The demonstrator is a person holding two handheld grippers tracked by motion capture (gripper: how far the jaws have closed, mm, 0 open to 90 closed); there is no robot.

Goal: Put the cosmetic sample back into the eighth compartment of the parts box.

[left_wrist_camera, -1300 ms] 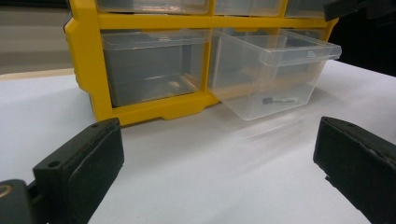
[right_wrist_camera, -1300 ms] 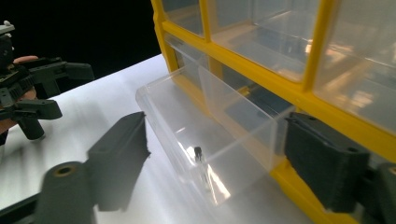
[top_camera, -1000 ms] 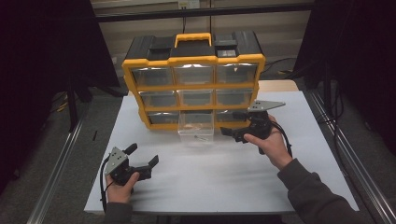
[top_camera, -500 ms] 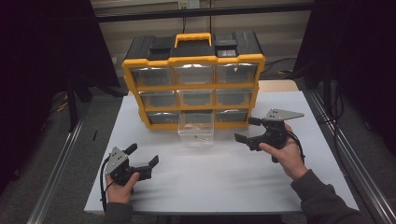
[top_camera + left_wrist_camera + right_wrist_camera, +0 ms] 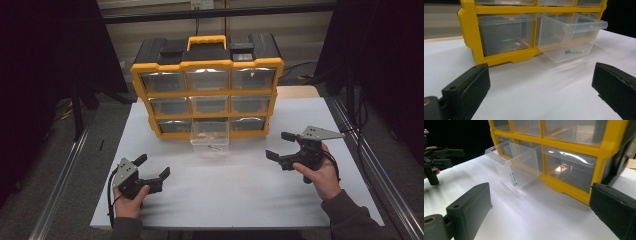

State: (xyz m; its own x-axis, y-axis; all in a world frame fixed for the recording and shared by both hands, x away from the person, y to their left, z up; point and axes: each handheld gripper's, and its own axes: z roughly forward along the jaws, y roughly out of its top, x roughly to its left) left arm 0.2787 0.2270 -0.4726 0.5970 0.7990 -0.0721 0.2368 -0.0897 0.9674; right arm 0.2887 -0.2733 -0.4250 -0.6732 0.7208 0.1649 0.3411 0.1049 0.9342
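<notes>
A yellow and black organiser with clear drawers stands at the back of the white table. Its bottom middle drawer is pulled out and tilted down, with a small dark screw inside; the same drawer and screw appear in the right gripper view. My left gripper rests open at the front left, nothing between its jaws. My right gripper is open at the right, to the right of the drawer, empty.
Metal rails run along both sides of the table. A wooden surface lies behind the organiser at the right. Bare tabletop stretches between the two grippers. The left gripper is seen far off in the right gripper view.
My right gripper has drawn back from the drawer front, moving right and toward the near edge. The drawer stays pulled out. The left gripper has not moved.
</notes>
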